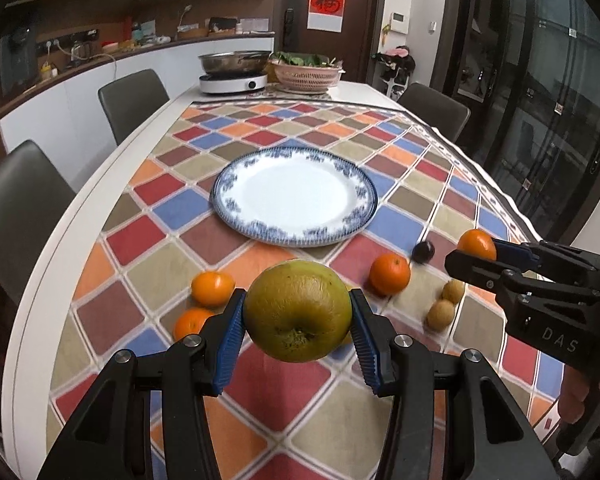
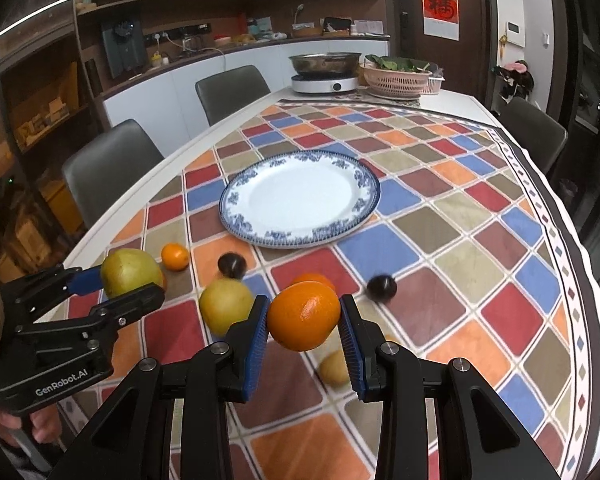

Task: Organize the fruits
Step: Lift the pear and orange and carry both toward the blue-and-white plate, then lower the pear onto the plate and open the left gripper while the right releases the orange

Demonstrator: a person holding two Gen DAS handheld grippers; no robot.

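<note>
Pinching a large round yellow-green pear point(image 1: 297, 311) above the checked tablecloth point(image 1: 284, 392), left gripper point(image 1: 296, 344); right gripper point(image 2: 303, 344) clamps a glossy orange mandarin point(image 2: 303, 316) aloft. Blue-rimmed white china plate point(image 2: 236, 204) lies beyond, bare; loose fruit nearby

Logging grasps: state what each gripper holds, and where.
Left gripper holds the green pear by its sides. Right gripper holds an orange by its sides.
</note>
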